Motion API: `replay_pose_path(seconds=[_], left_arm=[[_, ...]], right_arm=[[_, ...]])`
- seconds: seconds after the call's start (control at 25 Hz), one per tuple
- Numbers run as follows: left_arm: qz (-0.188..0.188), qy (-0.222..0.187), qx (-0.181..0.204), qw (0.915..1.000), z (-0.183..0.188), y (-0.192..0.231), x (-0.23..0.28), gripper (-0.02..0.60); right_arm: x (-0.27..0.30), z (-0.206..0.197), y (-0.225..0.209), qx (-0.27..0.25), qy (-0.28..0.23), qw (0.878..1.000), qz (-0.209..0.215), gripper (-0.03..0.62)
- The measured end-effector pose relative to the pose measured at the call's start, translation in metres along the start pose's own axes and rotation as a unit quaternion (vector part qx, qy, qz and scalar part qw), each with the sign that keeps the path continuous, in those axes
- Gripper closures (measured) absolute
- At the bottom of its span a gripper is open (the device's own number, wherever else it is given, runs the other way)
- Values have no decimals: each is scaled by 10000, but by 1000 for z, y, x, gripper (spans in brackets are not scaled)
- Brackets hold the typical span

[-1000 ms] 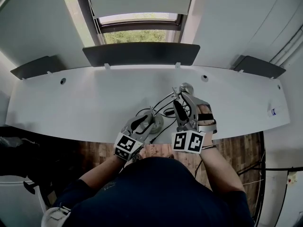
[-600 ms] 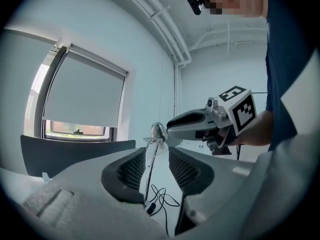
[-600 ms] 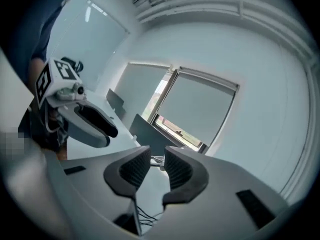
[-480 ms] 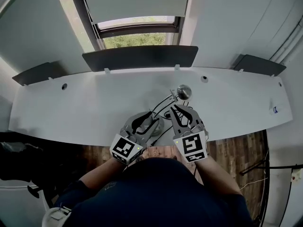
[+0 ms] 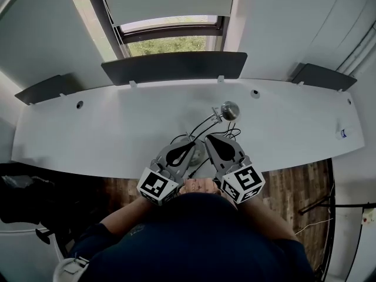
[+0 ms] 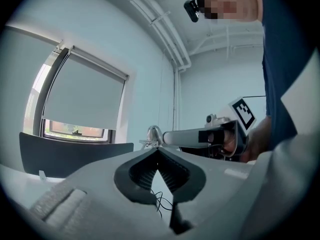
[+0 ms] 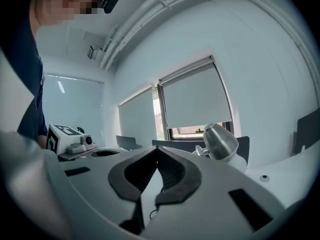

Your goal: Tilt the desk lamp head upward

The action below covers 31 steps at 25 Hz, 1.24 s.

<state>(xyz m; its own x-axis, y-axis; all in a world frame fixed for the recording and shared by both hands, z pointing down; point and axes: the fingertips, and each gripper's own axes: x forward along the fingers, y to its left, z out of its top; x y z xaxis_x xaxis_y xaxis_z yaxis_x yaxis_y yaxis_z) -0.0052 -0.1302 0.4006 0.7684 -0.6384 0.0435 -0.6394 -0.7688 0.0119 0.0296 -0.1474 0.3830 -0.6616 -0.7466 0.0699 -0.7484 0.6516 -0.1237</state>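
Looking down from your head, you hold the left gripper (image 5: 190, 142) and the right gripper (image 5: 207, 138) side by side over the near edge of the long white curved desk (image 5: 88, 134), with both tips pointing away from you. The desk lamp's rounded chrome head (image 5: 230, 110) stands just beyond the right gripper's tips, clear of both tools, with thin black cable (image 5: 234, 132) looped beneath it. In the left gripper view your jaws have just been closing and now meet with nothing between them; the lamp head (image 6: 154, 134) shows past their tips. In the right gripper view the jaws have likewise just been closing and are pressed together empty, with the lamp head (image 7: 220, 141) ahead to their right, untouched.
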Motion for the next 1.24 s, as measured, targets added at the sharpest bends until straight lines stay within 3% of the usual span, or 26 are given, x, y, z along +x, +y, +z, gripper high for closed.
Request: replay_pose_path(seconds=[0.6,1.24], left_arm=[[49,-67,-240,9997,0,-1,-3,575],[-6,-38,-226,9997,-4,-3,-3,575]], right_arm=[[-3,-14,0,547,-85,9985,1,585],[-2,-21,3,583,17,9983,48,585]])
